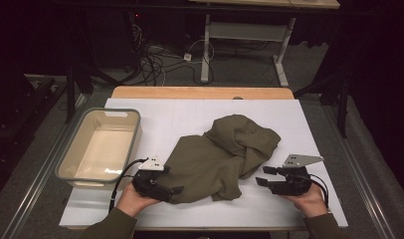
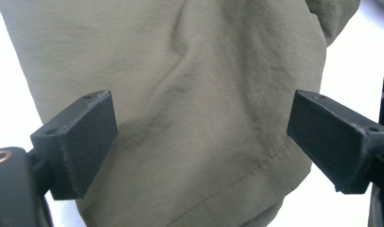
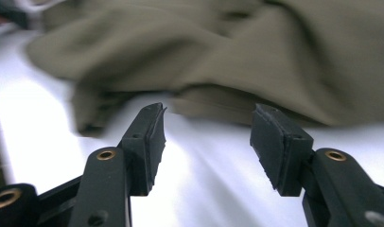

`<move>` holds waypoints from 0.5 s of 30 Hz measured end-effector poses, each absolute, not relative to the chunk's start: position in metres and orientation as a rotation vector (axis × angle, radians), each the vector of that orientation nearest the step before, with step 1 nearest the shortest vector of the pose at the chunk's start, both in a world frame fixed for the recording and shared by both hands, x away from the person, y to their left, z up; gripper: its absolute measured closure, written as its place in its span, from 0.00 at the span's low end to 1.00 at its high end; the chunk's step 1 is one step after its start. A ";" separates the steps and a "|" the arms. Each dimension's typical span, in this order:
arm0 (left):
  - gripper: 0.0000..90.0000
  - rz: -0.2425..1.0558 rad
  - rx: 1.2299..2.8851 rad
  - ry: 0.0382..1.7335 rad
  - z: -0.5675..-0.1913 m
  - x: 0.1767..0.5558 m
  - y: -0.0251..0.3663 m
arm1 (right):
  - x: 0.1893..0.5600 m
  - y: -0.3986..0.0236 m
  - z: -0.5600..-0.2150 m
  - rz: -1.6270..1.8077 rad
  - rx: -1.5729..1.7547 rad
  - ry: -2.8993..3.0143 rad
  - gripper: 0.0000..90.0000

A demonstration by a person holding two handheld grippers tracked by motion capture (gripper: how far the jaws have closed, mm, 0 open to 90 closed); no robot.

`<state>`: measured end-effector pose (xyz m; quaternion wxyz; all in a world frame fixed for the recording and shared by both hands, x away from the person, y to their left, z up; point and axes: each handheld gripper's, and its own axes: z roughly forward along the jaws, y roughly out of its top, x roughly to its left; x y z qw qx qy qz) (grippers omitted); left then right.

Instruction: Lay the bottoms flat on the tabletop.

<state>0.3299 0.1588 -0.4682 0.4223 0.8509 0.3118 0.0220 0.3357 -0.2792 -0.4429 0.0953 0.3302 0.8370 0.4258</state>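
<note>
Olive cloth (image 1: 215, 157), one bin (image 1: 99, 147), two open tongs

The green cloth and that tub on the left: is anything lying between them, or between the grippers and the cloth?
Nothing visible does. Bare white table lies between the olive cloth and the beige tub. The left gripper is open over the cloth's edge; the right gripper is open, with bare table before the cloth.
</note>
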 end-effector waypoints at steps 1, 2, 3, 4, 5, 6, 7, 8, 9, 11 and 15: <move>0.10 0.056 2.130 0.779 -0.468 0.330 0.159 | 0.338 -0.283 -0.444 1.241 1.009 2.463 0.52; 0.10 0.058 2.130 0.778 -0.468 0.330 0.159 | 0.341 -0.287 -0.445 1.222 1.037 2.450 0.52; 0.10 0.060 2.131 0.778 -0.469 0.330 0.158 | 0.344 -0.290 -0.447 1.210 1.060 2.433 0.52; 0.10 0.060 2.132 0.778 -0.469 0.330 0.158 | 0.347 -0.293 -0.449 1.199 1.091 2.416 0.52; 0.10 0.061 2.133 0.777 -0.469 0.330 0.158 | 0.350 -0.296 -0.451 1.188 1.117 2.405 0.52; 0.10 0.062 2.134 0.776 -0.469 0.330 0.158 | 0.354 -0.299 -0.452 1.182 1.139 2.393 0.51; 0.10 0.062 2.133 0.775 -0.469 0.330 0.158 | 0.357 -0.301 -0.454 1.174 1.161 2.385 0.51; 0.10 0.064 2.132 0.776 -0.469 0.330 0.158 | 0.360 -0.302 -0.455 1.169 1.178 2.381 0.51; 0.10 0.063 2.130 0.775 -0.469 0.330 0.158 | 0.362 -0.303 -0.457 1.162 1.193 2.376 0.51; 0.10 0.064 2.129 0.773 -0.469 0.330 0.158 | 0.367 -0.303 -0.459 1.146 1.208 2.371 0.51; 0.10 0.065 2.130 0.771 -0.469 0.330 0.157 | 0.376 -0.302 -0.464 1.140 1.231 2.372 0.50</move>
